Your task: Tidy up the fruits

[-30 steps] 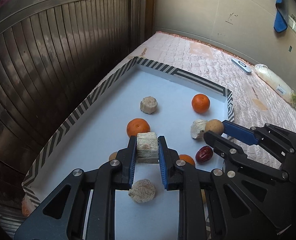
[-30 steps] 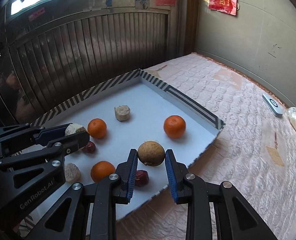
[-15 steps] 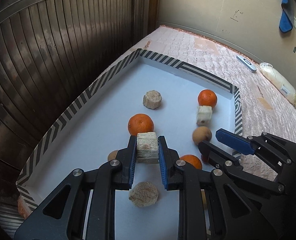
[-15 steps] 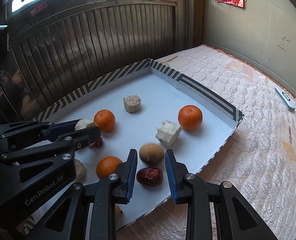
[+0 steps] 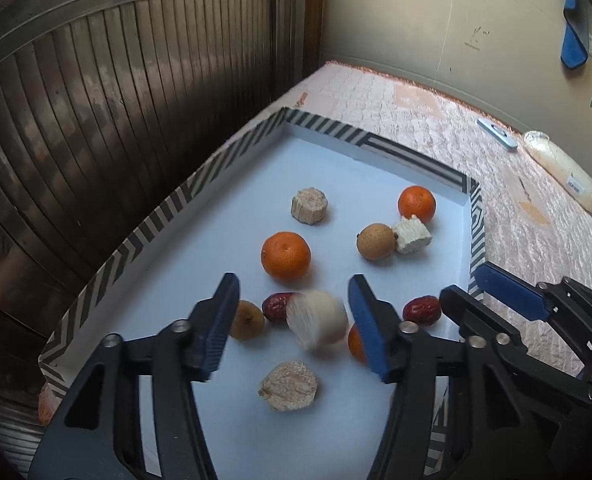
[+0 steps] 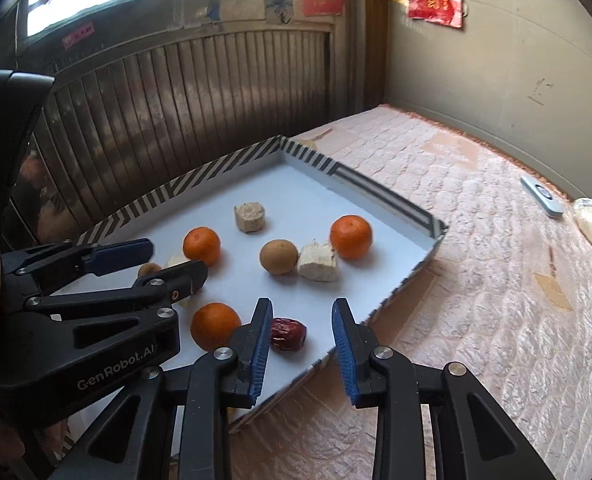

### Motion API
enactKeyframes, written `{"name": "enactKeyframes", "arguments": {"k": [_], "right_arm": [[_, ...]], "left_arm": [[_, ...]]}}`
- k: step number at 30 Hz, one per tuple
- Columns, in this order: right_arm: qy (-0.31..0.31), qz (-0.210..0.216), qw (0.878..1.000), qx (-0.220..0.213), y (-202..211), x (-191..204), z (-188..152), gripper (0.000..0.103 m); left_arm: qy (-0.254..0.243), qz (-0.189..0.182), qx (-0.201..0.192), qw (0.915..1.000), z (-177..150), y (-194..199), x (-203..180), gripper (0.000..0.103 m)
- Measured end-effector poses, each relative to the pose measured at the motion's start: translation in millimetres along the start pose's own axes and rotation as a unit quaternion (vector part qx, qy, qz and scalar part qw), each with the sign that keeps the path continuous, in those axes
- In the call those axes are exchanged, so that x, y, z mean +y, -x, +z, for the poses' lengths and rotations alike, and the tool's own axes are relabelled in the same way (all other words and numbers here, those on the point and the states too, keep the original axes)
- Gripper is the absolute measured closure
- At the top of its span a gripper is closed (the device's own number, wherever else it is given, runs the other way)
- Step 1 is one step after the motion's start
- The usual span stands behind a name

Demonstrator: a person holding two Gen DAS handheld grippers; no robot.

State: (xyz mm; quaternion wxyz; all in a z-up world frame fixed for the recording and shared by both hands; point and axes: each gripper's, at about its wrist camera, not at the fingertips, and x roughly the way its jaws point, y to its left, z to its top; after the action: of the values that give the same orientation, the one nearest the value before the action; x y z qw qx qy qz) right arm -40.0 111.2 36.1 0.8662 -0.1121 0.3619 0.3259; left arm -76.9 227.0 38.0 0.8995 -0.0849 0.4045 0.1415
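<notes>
Now my left gripper has just been opening its jaws, and the pale chunk sits blurred between them, free of both pads, over the white tray. My right gripper is slightly parted with nothing pinched; a red date lies just beside its left finger. Further in, a brown round fruit touches a whitish block, which rests against an orange.

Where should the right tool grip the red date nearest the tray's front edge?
Across its short middle, coming from above. The red date lies flat, long axis running sideways; the right tool stands open just in front of it, one pad overlapping its left end, so shift sideways first.
</notes>
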Motion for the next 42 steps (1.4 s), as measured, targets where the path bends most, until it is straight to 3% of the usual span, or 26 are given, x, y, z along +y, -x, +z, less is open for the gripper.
{"name": "enactKeyframes", "arguments": {"k": [8,28,35,42], "right_arm": [[-0.035,-0.033,0.998,-0.045,26.4,-11.2,-4.6,0.057],[-0.062,-0.056,0.994,-0.069,52.1,-16.2,-23.3,0.055],[-0.062,-0.063,0.994,-0.072,55.5,-13.6,-25.9,0.041],[-0.054,-0.064,0.994,-0.073,57.2,-9.7,-25.9,0.04]], "left_arm": [[0.007,0.013,-0.025,0.9996,-4.5,13.7,-1.5,0.043],[-0.01,0.033,-0.08,0.9962,-22.3,47.5,-14.3,0.043],[-0.006,0.038,-0.091,0.9951,-26.7,54.9,-10.8,0.043],[-0.006,0.046,-0.093,0.9946,-29.5,57.8,-10.4,0.043]]}}
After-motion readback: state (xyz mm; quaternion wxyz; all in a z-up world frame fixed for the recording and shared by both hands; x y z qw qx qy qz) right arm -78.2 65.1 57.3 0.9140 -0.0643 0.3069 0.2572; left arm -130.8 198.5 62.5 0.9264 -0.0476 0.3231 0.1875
